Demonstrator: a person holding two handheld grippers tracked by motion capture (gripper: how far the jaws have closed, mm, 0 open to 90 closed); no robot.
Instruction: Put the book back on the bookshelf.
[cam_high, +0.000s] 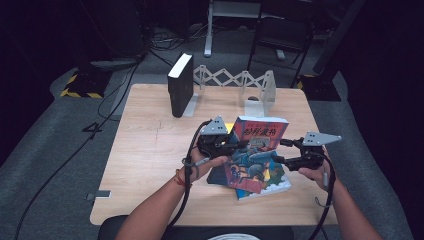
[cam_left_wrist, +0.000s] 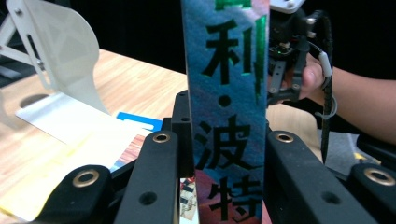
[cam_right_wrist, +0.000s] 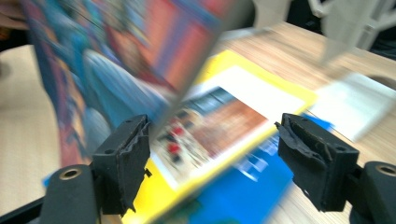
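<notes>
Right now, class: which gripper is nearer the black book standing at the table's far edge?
Left. The left gripper, shut on the colourful book, sits closer to the black book; the right gripper is beyond the colourful book, farther off.

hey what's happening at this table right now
A person is working with two handheld grippers at a wooden table. The left gripper is shut on the spine of a colourful book, tilting it up off another book lying flat. The right gripper is open at the book's other edge. A black book stands upright behind.

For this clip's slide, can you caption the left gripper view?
Left gripper clamps the spine of an upright book; the right gripper waits behind it.
</notes>
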